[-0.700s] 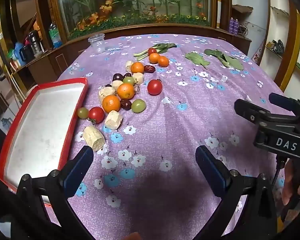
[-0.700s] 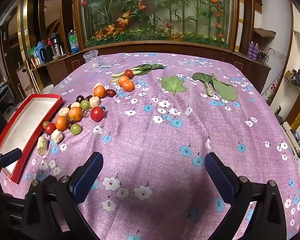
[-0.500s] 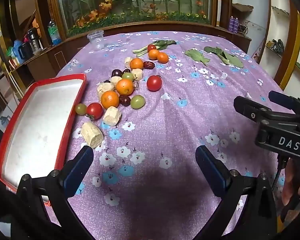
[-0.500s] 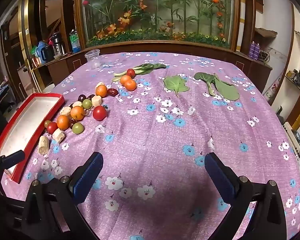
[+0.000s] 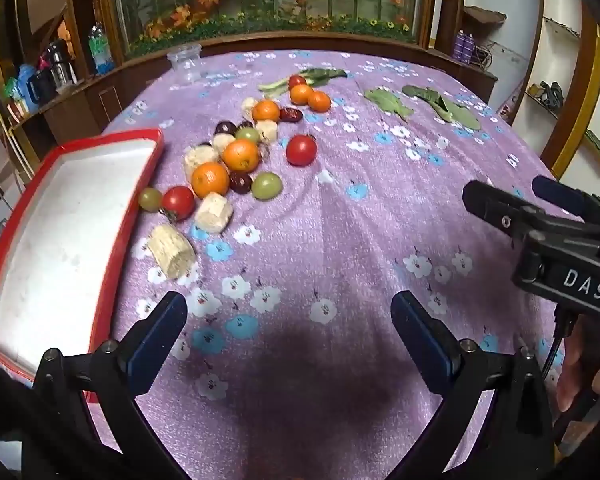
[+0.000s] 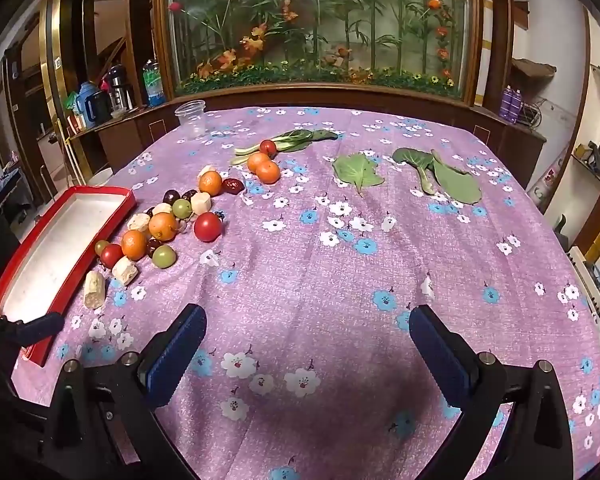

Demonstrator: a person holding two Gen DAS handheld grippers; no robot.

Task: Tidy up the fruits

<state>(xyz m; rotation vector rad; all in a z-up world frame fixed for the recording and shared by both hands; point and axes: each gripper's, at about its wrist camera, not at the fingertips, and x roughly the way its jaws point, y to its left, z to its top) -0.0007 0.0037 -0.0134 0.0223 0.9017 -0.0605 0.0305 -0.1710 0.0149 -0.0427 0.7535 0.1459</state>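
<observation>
Two grippers hovering wide open, holding nothing.
Left gripper and right gripper are approaching; next likely needs reaching the round orange tangerine beside the red-rimmed white tray.

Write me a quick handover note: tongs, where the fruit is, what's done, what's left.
Left tongs: open, holding nothing, above bare cloth.
Right tongs: open, holding nothing, above bare cloth.
Red tray: at the table's left edge, nothing in it.
Main fruit pile: loose on the cloth beside the tray, oranges, tomatoes, green and dark fruits, pale chunks.
Second small cluster: farther back by a leafy stalk.
Done: nothing sorted yet.
Left: all fruit; the tray looks the likely place.
</observation>
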